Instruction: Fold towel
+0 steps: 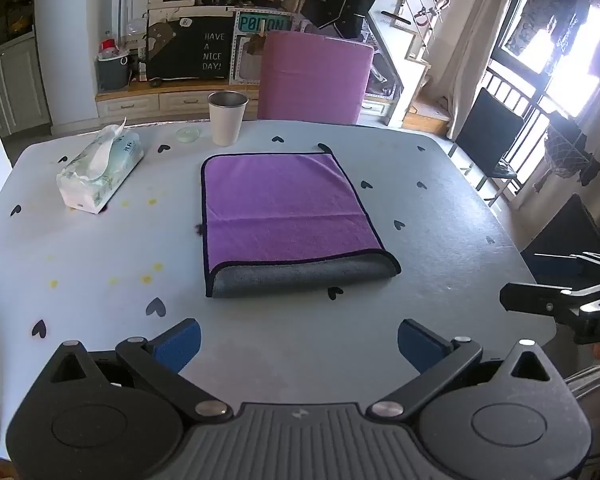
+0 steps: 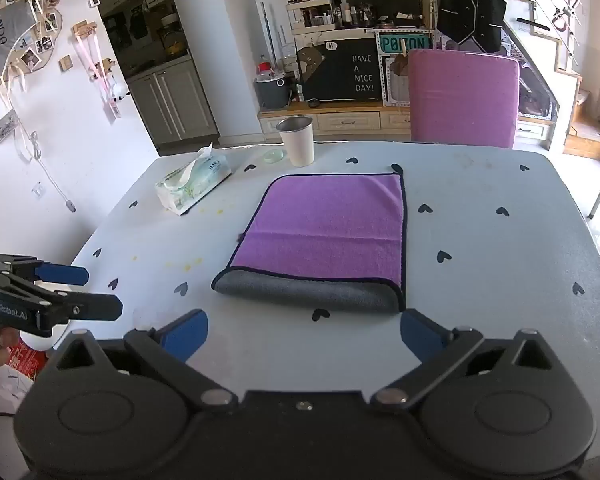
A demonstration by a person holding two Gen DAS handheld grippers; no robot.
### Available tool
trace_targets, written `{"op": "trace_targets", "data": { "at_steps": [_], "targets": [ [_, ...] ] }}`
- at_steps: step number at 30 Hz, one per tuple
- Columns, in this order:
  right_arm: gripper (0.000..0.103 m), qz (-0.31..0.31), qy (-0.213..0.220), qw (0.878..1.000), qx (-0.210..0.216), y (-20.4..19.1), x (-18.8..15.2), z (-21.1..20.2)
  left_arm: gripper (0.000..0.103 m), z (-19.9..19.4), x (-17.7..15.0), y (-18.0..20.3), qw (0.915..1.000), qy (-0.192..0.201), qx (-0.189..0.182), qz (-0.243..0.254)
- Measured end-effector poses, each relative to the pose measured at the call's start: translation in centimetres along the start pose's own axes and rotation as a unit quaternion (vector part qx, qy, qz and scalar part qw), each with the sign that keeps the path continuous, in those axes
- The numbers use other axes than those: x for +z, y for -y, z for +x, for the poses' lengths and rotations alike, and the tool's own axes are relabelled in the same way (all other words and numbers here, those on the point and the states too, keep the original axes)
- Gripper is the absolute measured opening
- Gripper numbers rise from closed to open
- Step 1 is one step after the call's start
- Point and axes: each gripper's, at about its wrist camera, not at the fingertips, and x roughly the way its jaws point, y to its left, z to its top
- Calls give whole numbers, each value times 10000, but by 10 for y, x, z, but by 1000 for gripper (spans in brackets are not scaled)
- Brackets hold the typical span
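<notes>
A purple towel [image 1: 284, 208] with a dark hem lies folded on the light blue table [image 1: 440, 240], its grey underside showing in a band along the near edge. In the right wrist view the same towel [image 2: 324, 232] sits in mid-table. My left gripper [image 1: 298, 346] hovers above the table's near side, short of the towel, jaws wide open and empty. My right gripper [image 2: 304, 340] is likewise open and empty, its right fingertip close to the towel's near right corner. Each gripper shows in the other's view: the right gripper [image 1: 556, 304] at the right edge, the left gripper [image 2: 92, 292] at the left edge.
Behind the towel stand a metal-rimmed cup [image 1: 226, 118] and a small glass coaster [image 1: 188, 134]. A tissue pack [image 1: 100, 172] lies at the far left of the table. A pink chair [image 1: 314, 76] stands beyond the far edge, dark chairs [image 1: 488, 136] to the right.
</notes>
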Motion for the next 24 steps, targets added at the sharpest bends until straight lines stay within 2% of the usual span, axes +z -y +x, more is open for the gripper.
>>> {"op": "trace_targets", "data": {
  "at_steps": [24],
  "targets": [
    [102, 3, -14, 10000, -1, 0, 0, 2, 103, 0, 0, 0, 10000, 28, 13, 13]
  ]
}}
